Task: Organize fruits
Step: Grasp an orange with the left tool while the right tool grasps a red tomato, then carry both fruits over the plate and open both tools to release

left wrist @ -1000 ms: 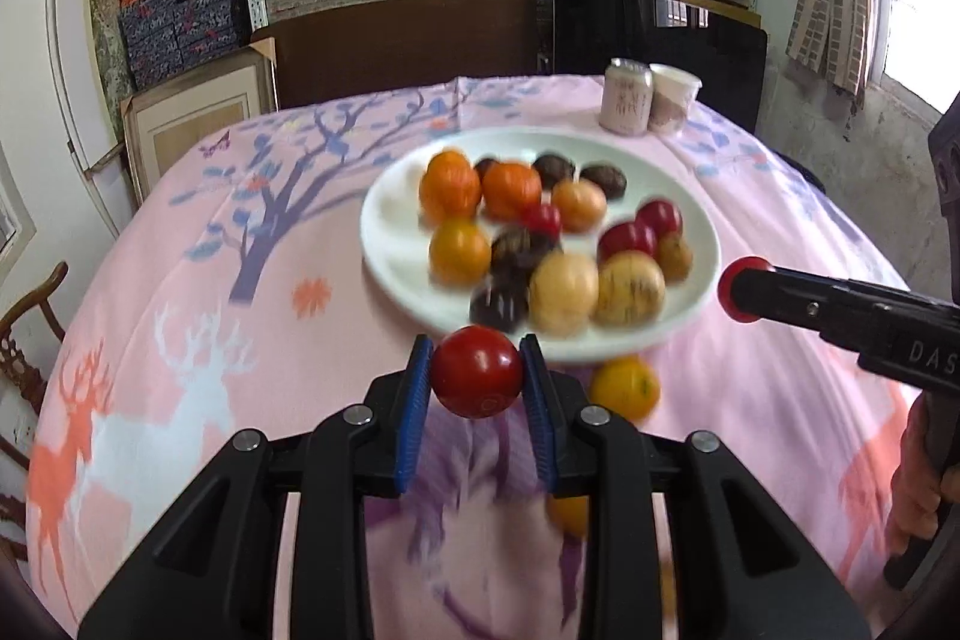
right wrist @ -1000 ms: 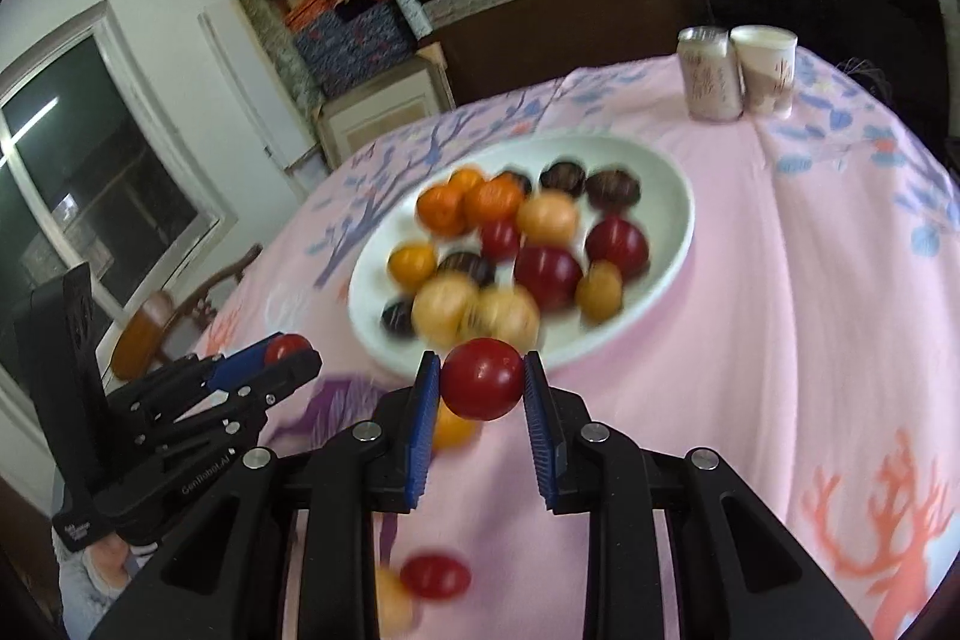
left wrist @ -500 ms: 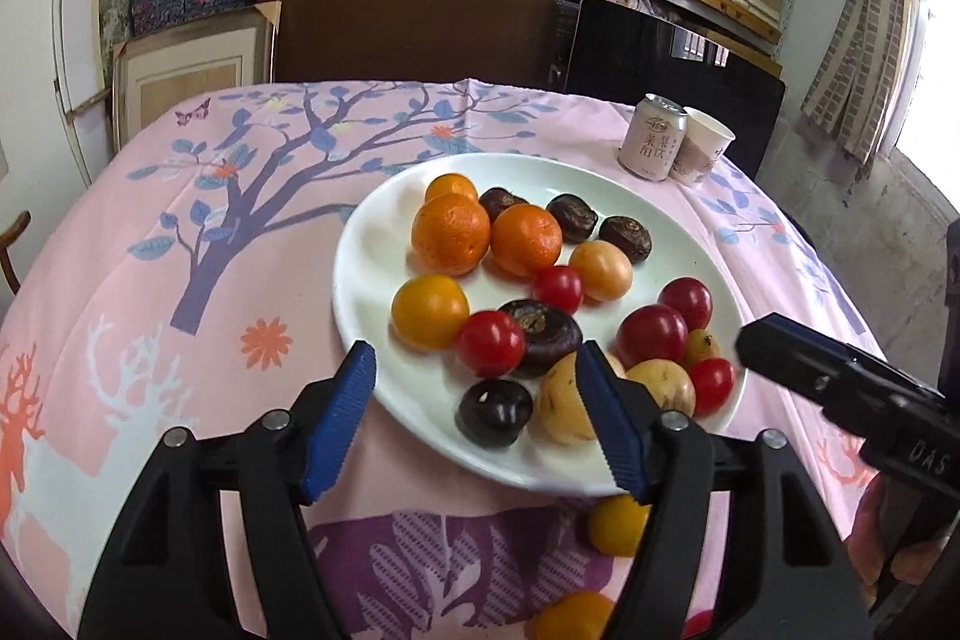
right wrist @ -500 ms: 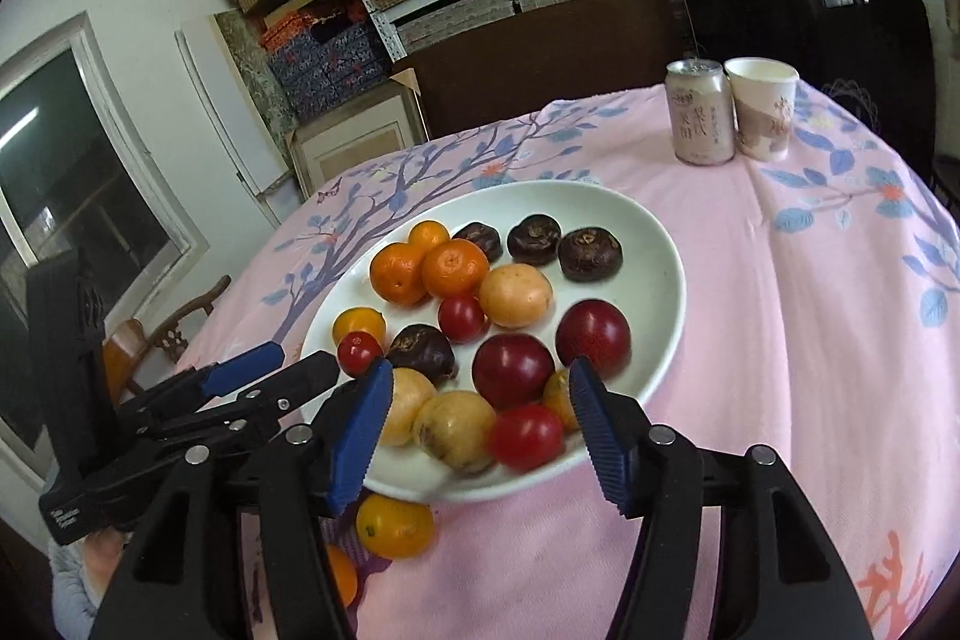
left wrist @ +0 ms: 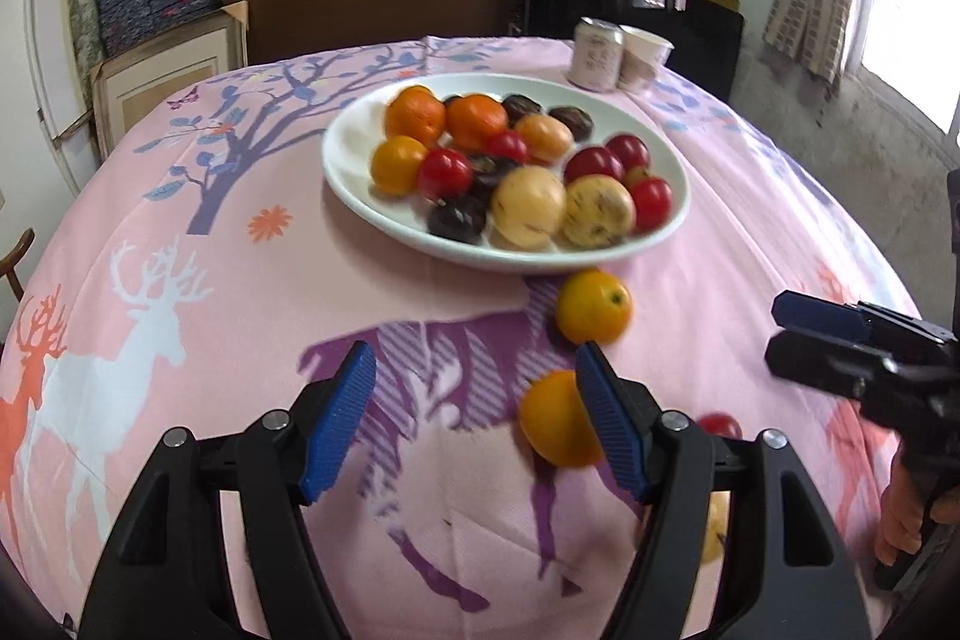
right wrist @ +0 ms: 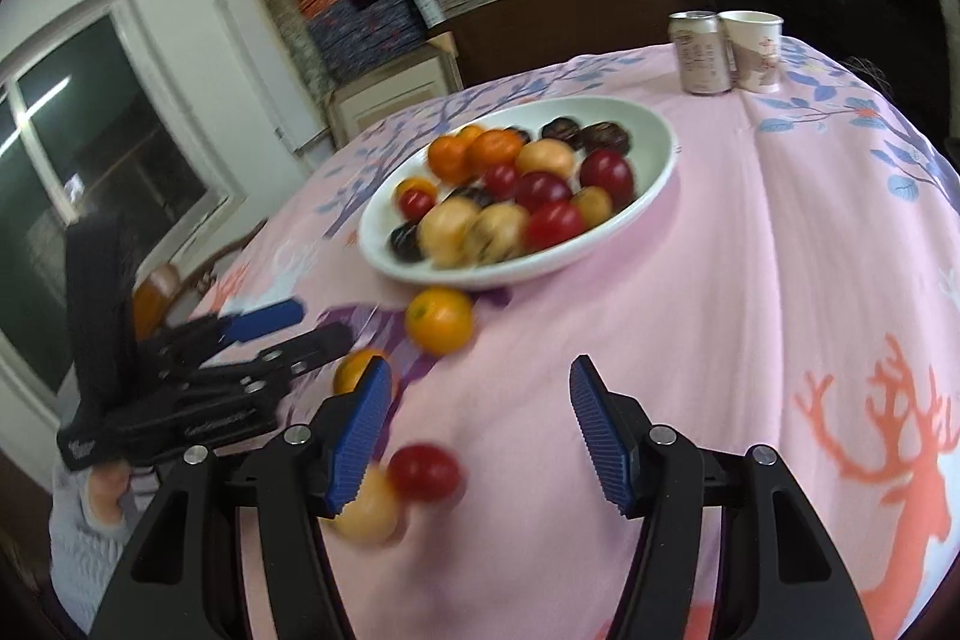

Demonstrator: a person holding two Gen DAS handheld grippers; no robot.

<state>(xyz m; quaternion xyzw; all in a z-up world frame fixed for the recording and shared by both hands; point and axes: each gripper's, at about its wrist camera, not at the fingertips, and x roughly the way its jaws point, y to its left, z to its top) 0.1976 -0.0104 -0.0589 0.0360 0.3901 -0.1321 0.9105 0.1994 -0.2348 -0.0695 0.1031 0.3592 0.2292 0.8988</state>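
Two pairs of tongs are held above the near part of the counter (left wrist: pixel 360 280), which is covered by a pink cloth printed with deer and a tree. The left tongs (left wrist: pixel 474 418) are seen with the blue pads spread apart and nothing clamped; an orange fruit (left wrist: pixel 555 427) lies on the cloth partly behind the right-hand pad, though contact cannot be told. The right tongs (right wrist: pixel 480 430) are likewise spread apart and empty, with bare cloth between the pads. A red tomato (right wrist: pixel 426 472) and a pale yellow fruit (right wrist: pixel 366 514) are seen blurred near the left-hand pad of the right tongs, toward the counter's near edge. A second orange (left wrist: pixel 593 307) rests on the cloth just beside the near rim of the white plate (left wrist: pixel 360 148). The plate is set toward the middle of the counter and is loaded with oranges, red tomatoes, dark round fruits and pale yellow ones. A can (right wrist: pixel 699 52) and a paper cup (right wrist: pixel 753 49) are placed side by side near the far edge.
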